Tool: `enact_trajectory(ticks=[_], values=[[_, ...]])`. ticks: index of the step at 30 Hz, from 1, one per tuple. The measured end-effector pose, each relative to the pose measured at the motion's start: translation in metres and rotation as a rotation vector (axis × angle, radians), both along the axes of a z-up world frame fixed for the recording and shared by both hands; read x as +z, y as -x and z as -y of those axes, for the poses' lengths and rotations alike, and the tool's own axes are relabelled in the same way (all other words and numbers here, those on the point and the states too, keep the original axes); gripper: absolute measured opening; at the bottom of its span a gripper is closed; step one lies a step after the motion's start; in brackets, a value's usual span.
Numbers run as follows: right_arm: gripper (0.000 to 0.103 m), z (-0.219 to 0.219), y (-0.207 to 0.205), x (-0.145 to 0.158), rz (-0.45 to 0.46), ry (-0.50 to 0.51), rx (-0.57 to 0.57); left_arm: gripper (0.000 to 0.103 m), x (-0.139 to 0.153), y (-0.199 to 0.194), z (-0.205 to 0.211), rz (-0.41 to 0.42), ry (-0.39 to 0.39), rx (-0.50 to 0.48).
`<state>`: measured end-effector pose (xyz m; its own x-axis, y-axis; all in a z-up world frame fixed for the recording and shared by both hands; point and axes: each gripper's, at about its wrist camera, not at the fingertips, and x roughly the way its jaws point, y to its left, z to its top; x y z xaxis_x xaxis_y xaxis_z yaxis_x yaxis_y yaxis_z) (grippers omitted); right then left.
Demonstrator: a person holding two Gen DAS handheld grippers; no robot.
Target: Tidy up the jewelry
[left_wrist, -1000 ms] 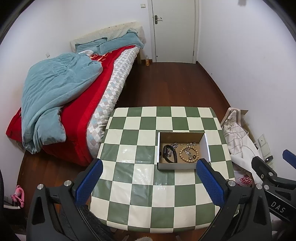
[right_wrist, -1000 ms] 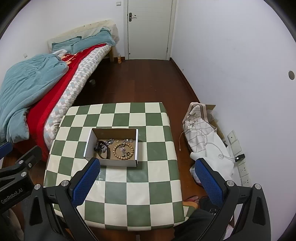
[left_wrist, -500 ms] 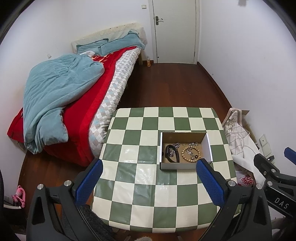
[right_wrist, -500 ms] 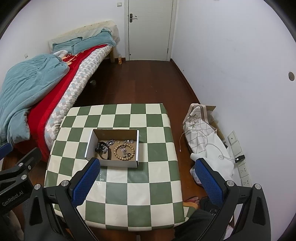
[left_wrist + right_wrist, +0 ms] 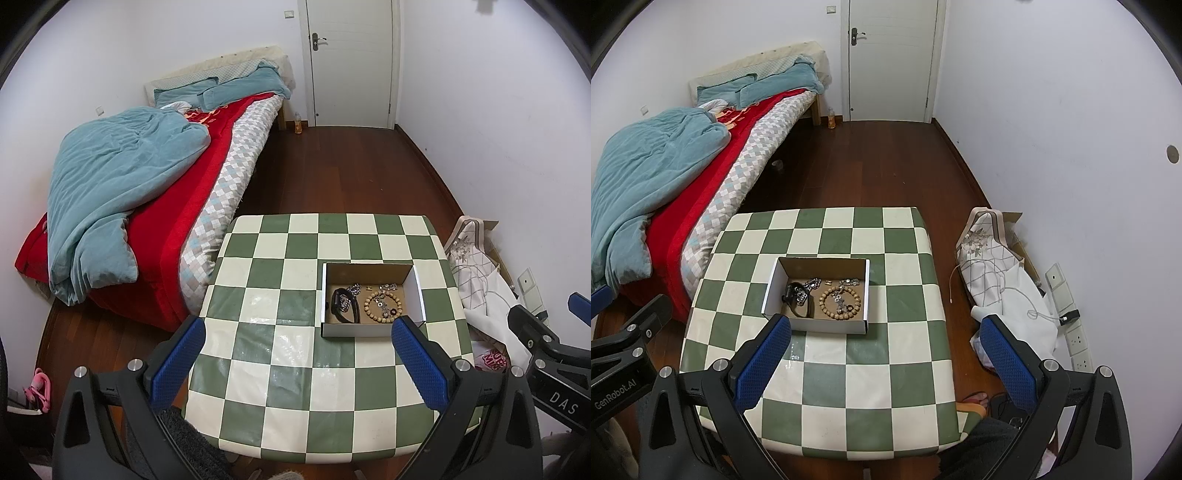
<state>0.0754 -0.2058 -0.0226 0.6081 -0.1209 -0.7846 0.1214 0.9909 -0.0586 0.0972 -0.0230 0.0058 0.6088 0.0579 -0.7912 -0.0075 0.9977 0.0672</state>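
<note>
A shallow cardboard box [image 5: 416, 291] [image 5: 771, 291] sits on a green-and-white checkered table [image 5: 280, 369] [image 5: 886, 373]. In it lie a black band [image 5: 345, 308] [image 5: 798, 297], a wooden bead bracelet [image 5: 382, 308] [image 5: 840, 300] and silver chains [image 5: 355, 288] [image 5: 814, 283]. My left gripper [image 5: 295, 360] is open and empty, held above the table's near half, short of the box. My right gripper [image 5: 884, 358] is open and empty, above the table just in front of the box.
A bed [image 5: 155, 192] with a teal duvet and red cover stands left of the table. Bags and cloth [image 5: 997, 280] lie on the floor at the right by the wall. A white door [image 5: 892, 59] is at the far end.
Both grippers have pulled back and risen slightly, so the table and box look a little farther away. Both stay open and empty.
</note>
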Motion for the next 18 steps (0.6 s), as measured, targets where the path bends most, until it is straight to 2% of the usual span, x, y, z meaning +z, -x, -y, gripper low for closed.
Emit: enact_trajectory(ticks=[18], values=[[0.103,-0.0023,0.0022,-0.0014,-0.006,-0.001,0.009,0.103,-0.0007,0.0009,-0.0056,0.004,-0.002,0.008]])
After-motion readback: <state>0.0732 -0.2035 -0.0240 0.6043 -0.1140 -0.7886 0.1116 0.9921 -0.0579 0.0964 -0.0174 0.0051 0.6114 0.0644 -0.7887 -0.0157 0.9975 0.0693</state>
